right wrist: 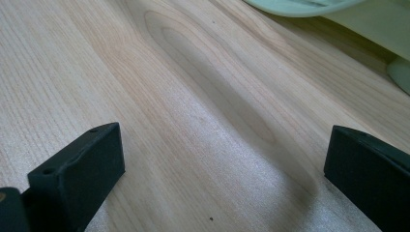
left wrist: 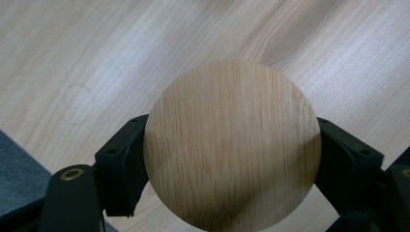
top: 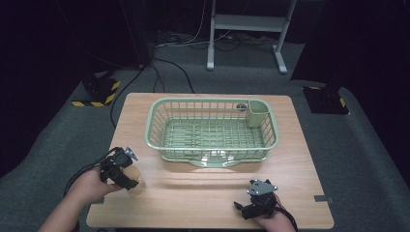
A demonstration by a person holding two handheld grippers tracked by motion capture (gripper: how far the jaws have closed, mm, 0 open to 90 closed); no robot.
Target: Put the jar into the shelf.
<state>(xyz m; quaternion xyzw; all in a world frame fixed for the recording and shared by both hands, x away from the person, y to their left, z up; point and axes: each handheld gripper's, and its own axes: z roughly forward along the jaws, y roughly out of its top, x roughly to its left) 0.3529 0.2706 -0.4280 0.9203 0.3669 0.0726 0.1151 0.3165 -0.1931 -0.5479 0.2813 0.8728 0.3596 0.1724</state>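
Your left gripper sits near the front left corner of the surface, clenched on a round wooden piece; in the left gripper view its two black jaws press the piece's rim from either side, and the flat, grained top face looks straight up at the camera; in the high view the same wooden piece stands on the surface just right of your left hand, well apart from the basket; your right gripper rests near the front edge on the right side, released; in the right gripper view its jaws stand wide apart over bare wood, with nothing between them; a corner of the pale green basket shows at the top right of that view; in the high view the green wire basket stands in the middle of the surface, farther back, with a small green cup fitted in its far right corner.
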